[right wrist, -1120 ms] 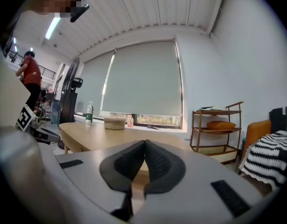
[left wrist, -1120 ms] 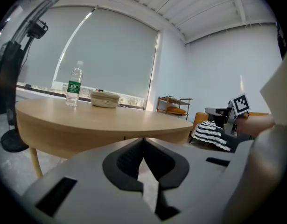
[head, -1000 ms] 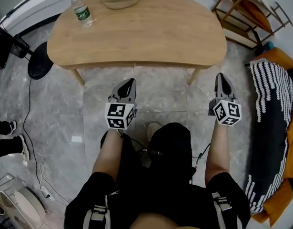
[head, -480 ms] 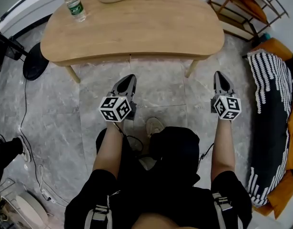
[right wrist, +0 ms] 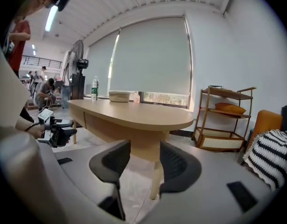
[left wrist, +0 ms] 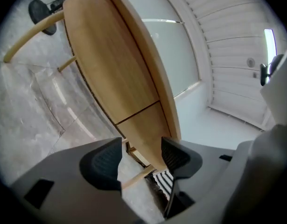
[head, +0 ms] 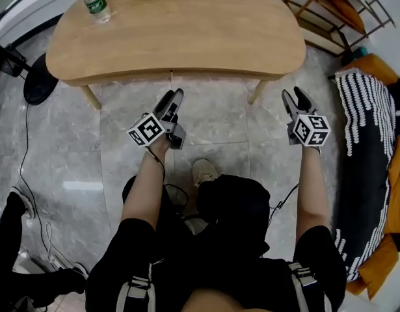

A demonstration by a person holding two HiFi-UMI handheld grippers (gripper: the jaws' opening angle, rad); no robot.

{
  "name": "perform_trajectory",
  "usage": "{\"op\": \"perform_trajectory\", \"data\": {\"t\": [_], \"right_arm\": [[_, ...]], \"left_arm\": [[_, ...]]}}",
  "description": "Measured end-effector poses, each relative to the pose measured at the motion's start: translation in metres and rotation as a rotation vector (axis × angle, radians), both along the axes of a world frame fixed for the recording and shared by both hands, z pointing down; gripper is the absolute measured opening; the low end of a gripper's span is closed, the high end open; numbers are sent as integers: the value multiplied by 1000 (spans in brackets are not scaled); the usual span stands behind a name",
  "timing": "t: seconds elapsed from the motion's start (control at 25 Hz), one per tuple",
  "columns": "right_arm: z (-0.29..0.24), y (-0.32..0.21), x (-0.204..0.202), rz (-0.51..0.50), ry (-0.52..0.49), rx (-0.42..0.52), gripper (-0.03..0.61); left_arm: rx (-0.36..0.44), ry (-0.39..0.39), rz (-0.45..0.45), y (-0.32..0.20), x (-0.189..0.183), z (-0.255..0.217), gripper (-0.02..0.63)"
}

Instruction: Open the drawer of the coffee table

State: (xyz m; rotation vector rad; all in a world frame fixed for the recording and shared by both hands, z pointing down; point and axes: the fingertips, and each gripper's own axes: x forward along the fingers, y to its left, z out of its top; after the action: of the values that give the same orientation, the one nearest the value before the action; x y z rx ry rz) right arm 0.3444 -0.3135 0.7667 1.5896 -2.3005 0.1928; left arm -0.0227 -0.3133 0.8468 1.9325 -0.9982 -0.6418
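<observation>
Two grippers, both with jaws spread and nothing between them. The left gripper [head: 172, 101] and the right gripper [head: 292, 99] have only just been opening up. The coffee table [head: 186, 31] sits straight ahead. The drawer front [left wrist: 110, 73] is the wood panel under the top's near edge, with a thin seam [left wrist: 136, 115] running across it. The left gripper is near that seam but clearly apart from it, and it's tipped over on its side. The right one hangs out by the table's right-hand leg [right wrist: 156, 181], also short of touching.

What could go wrong: I can't spot a handle anywhere, so honestly I'm not sure which side of the seam is the drawer. Bite on the wrong panel and nothing opens. The table looks light too, so a hard pull could drag the whole thing across the slick floor [head: 219, 129] and tip the water bottle [head: 94, 2] standing up top.
</observation>
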Motion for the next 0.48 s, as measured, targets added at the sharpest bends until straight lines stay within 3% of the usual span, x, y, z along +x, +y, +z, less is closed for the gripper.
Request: {"op": "perform_trajectory", "data": {"t": [0.24, 0.48], "right_arm": [[2, -33, 0, -55, -59, -29, 248], [15, -62, 2, -93, -55, -64, 252]], "left_arm": [[-1, 128, -62, -34, -7, 19, 270], [19, 99, -51, -60, 7, 28, 273]]}}
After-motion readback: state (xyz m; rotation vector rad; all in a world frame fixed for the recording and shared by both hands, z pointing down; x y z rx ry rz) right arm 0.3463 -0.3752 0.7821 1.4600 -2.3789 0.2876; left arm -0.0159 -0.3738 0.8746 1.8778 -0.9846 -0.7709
